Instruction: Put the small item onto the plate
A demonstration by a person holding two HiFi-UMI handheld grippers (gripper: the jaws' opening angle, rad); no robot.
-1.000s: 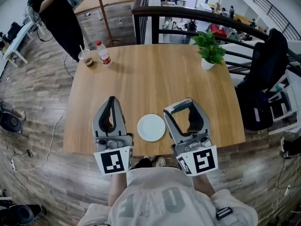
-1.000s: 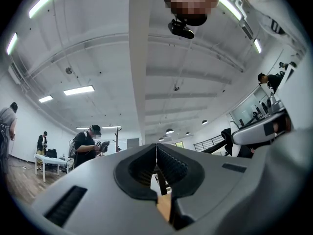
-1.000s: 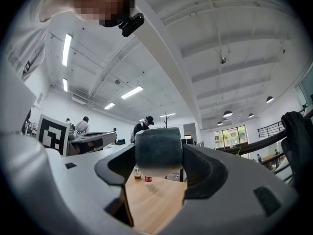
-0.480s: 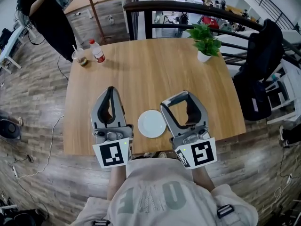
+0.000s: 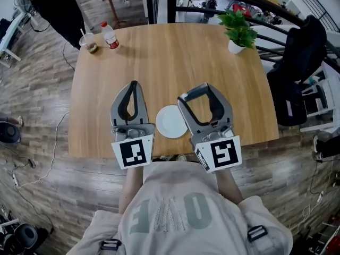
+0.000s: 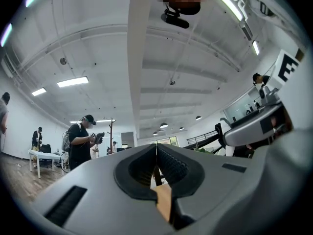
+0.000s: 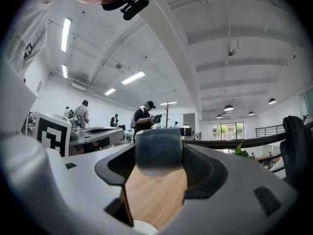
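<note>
A small white plate [image 5: 171, 122] lies near the front edge of the wooden table [image 5: 170, 57]. My right gripper [image 5: 195, 92] hovers just right of the plate, shut on a small dark grey block [image 7: 158, 148] that fills the gap between its jaws. A sliver of the plate [image 7: 145, 227] shows at the bottom of the right gripper view. My left gripper [image 5: 133, 84] hangs just left of the plate. Its jaws are pressed together with nothing between them [image 6: 156, 165]. Both grippers tilt up towards the ceiling.
At the table's far left corner stand a red-labelled bottle [image 5: 110, 36] and a cup with a straw [image 5: 88, 41]. A potted plant [image 5: 239, 32] sits at the far right. A black bag on a chair [image 5: 297, 73] is right of the table. A person [image 5: 50, 7] stands beyond it.
The head view has tipped further down, so the table sits higher in the picture. Both grippers stay beside the plate, and the right one keeps hold of the block.
</note>
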